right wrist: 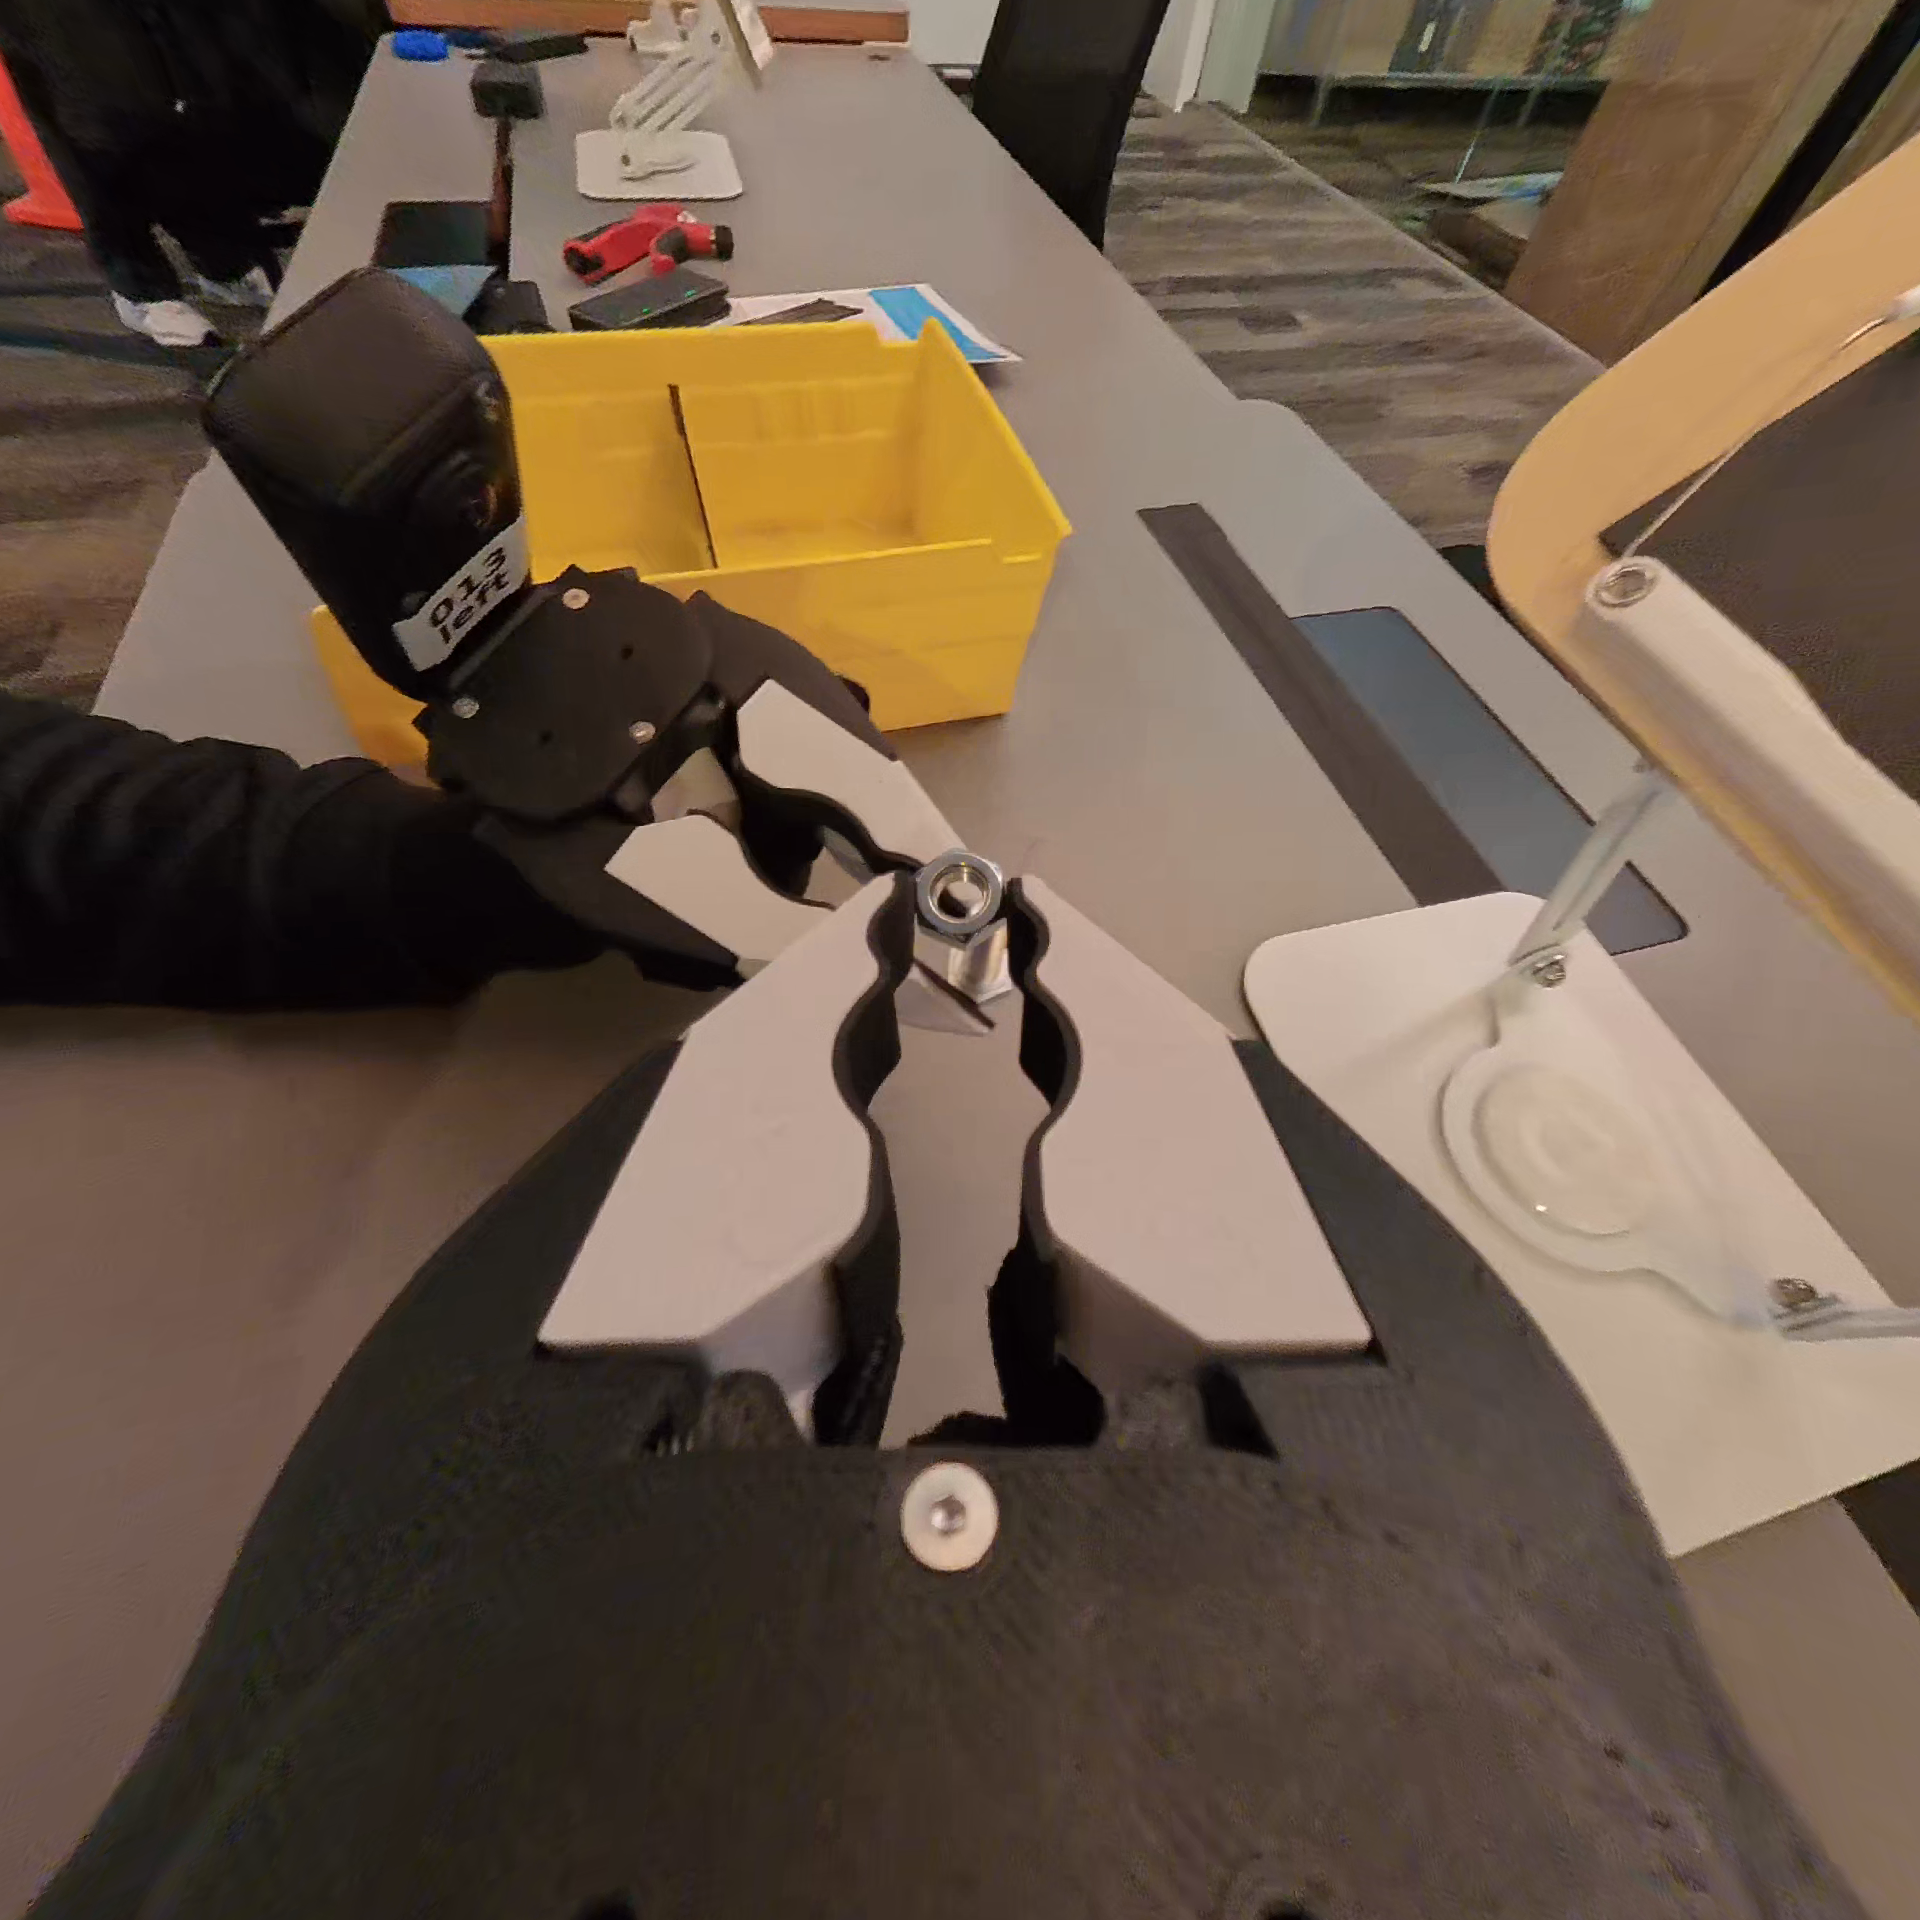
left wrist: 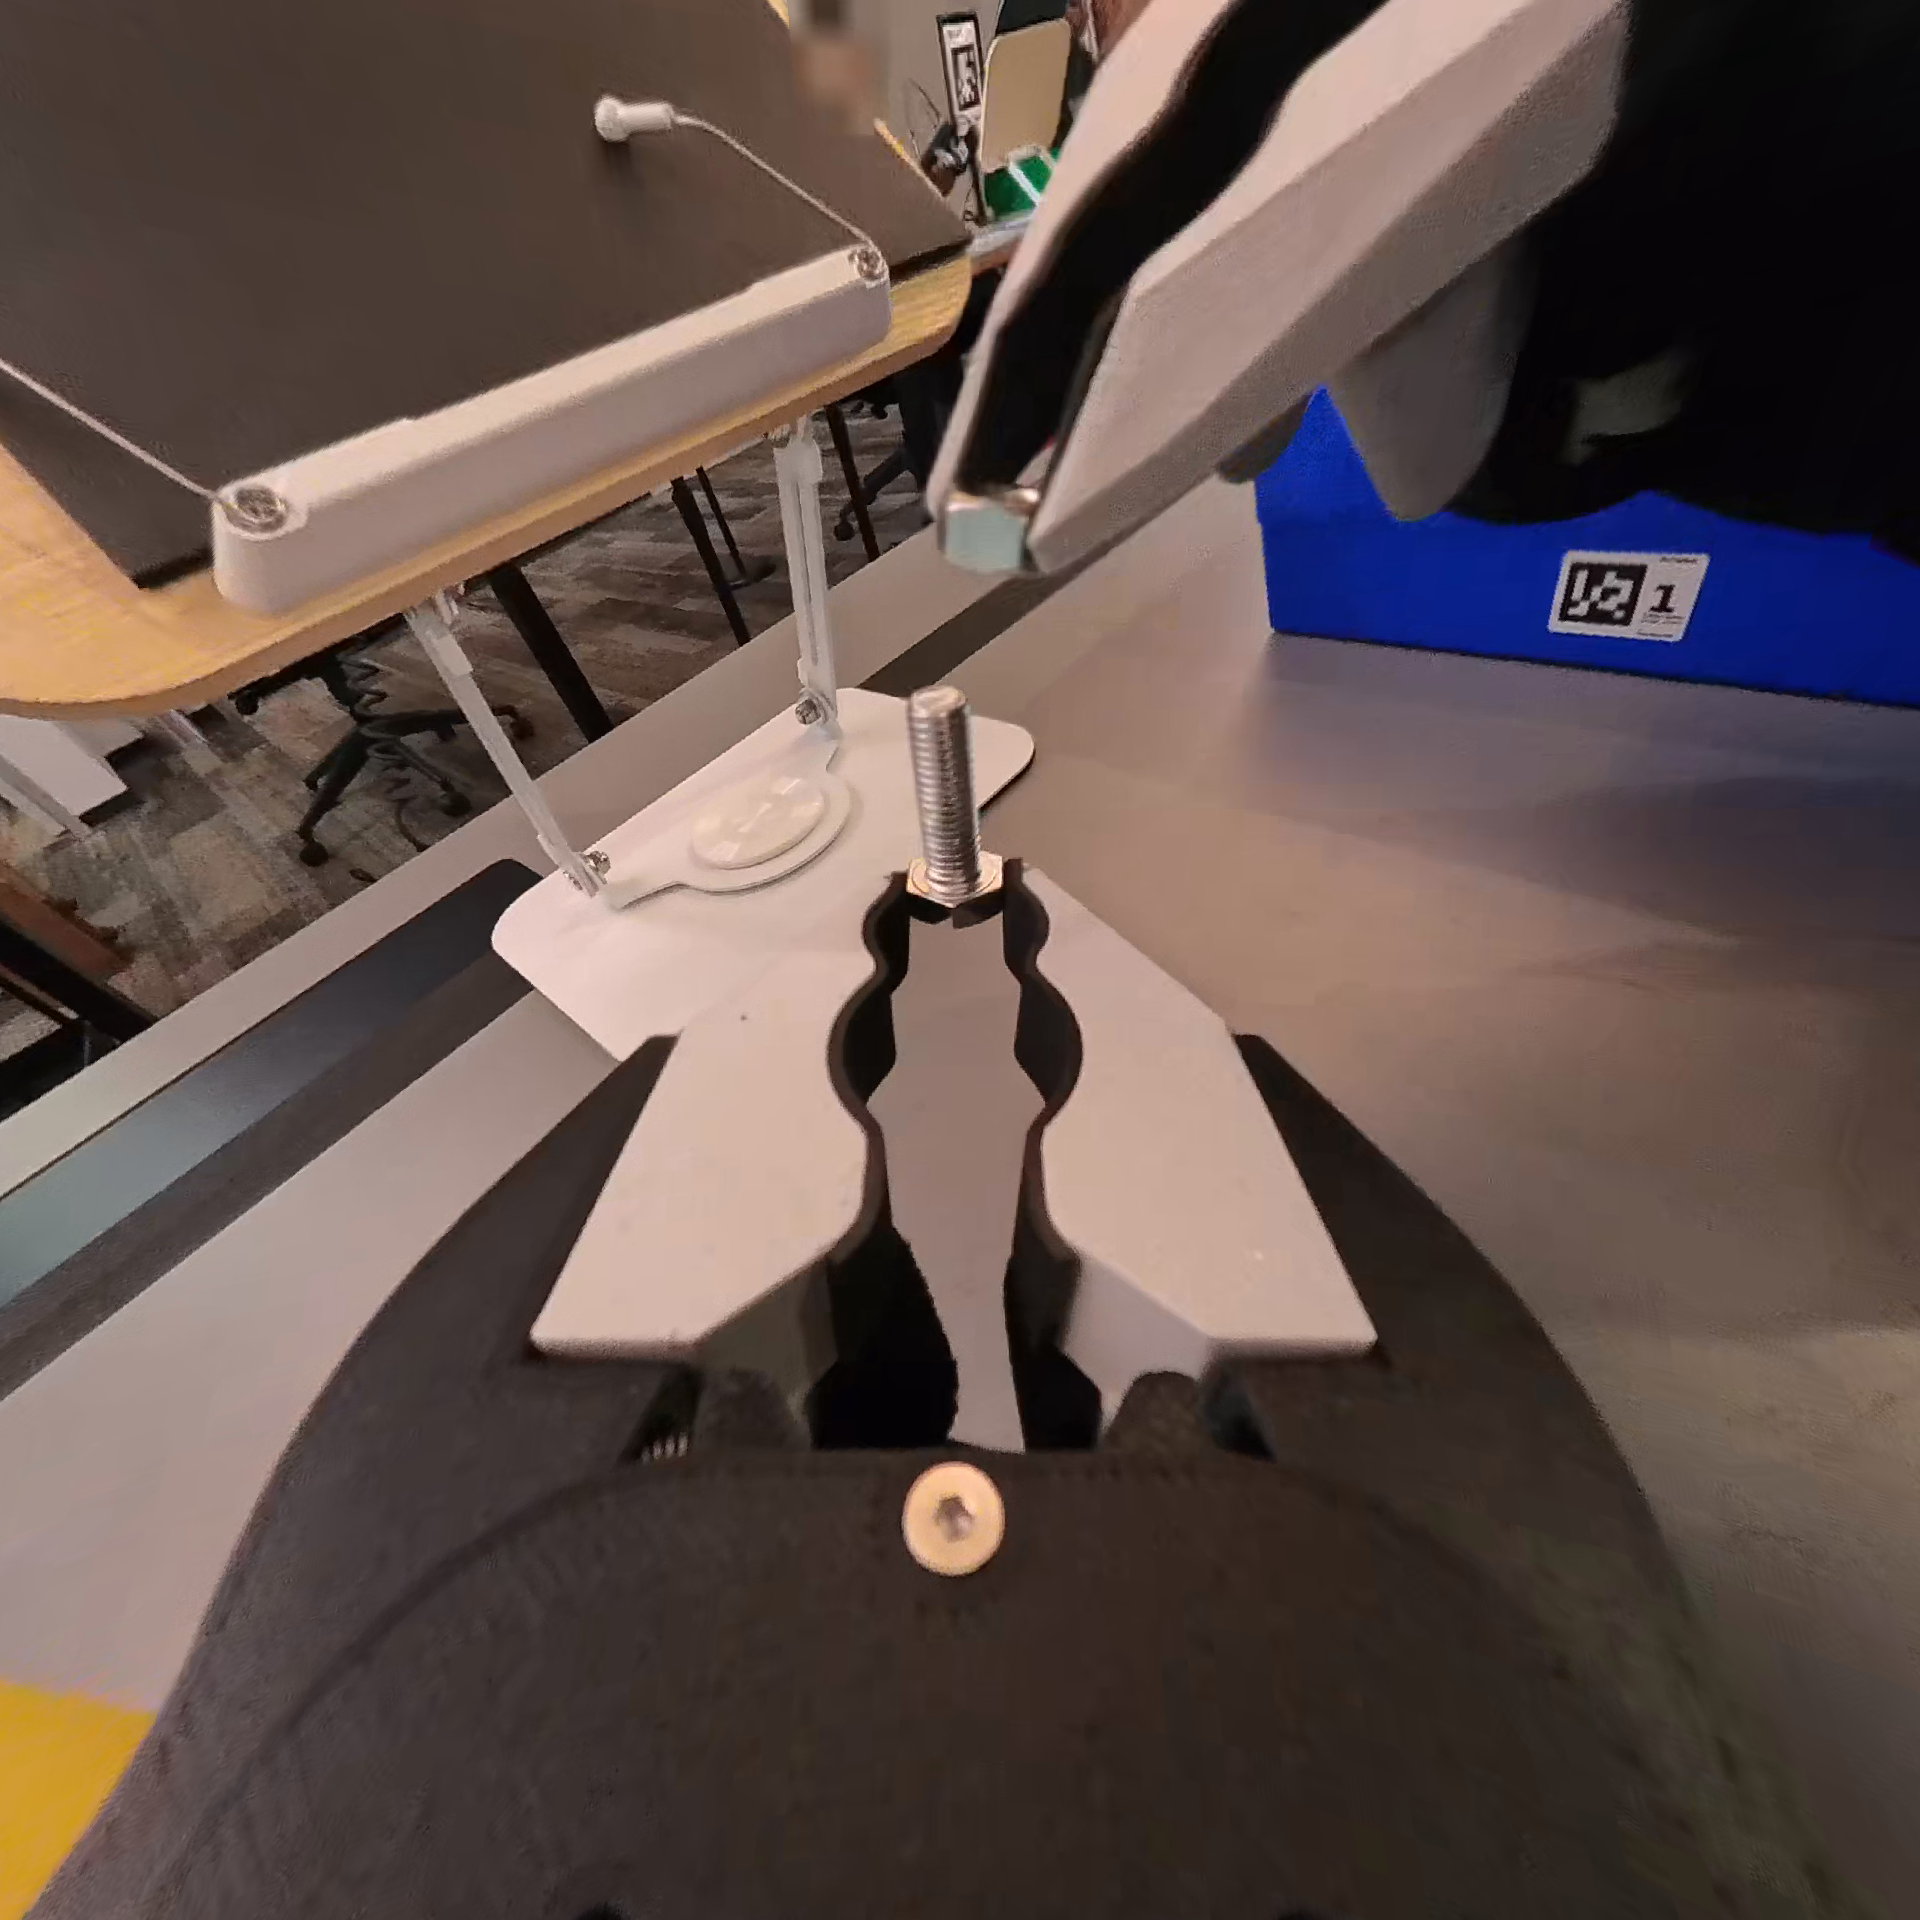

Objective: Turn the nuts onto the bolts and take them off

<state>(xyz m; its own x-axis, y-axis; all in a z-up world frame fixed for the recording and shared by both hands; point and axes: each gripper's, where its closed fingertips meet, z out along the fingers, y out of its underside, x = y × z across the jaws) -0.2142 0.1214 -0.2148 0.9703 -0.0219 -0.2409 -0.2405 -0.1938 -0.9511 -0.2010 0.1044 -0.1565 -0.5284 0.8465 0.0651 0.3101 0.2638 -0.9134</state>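
My left gripper (left wrist: 951,896) is shut on the hex head of a silver bolt (left wrist: 940,784) and holds it upright on the grey table (left wrist: 1455,987), threaded end up. My right gripper (left wrist: 992,532) comes in from the upper right, shut on a silver hex nut (left wrist: 985,535) held a short way above the bolt's tip, apart from it. In the right wrist view the nut (right wrist: 958,891) sits between my right gripper's tips (right wrist: 958,902), hole facing up, right over the bolt (right wrist: 971,971). The left gripper (right wrist: 883,873) reaches in from the left, held by a black-gloved hand (right wrist: 260,883).
A white stand base (left wrist: 748,883) with thin legs carries a tilted dark board (left wrist: 416,260) just behind the bolt; it also shows at the right of the right wrist view (right wrist: 1558,1143). A blue bin (left wrist: 1455,582) stands far right. A yellow divided bin (right wrist: 831,499) stands behind the left gripper. About 6 centimeters separates my left fingertips from my right.
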